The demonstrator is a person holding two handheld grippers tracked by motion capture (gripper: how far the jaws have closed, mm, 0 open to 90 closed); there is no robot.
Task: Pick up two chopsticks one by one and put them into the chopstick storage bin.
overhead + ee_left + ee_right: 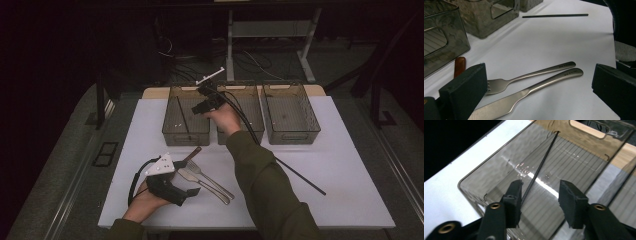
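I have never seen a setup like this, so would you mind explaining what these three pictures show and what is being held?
A person sits at a white table with a hand-held gripper in each hand. One picture looks down from above; the other two come from cameras riding on each gripper.

The right gripper hovers over the left bin of three smoky plastic bins. Its fingers are apart, and a thin black stick lies loose in that bin. The left gripper rests open near a fork, a knife and a brown-handled piece. Another black stick lies on the table. Nothing is held.
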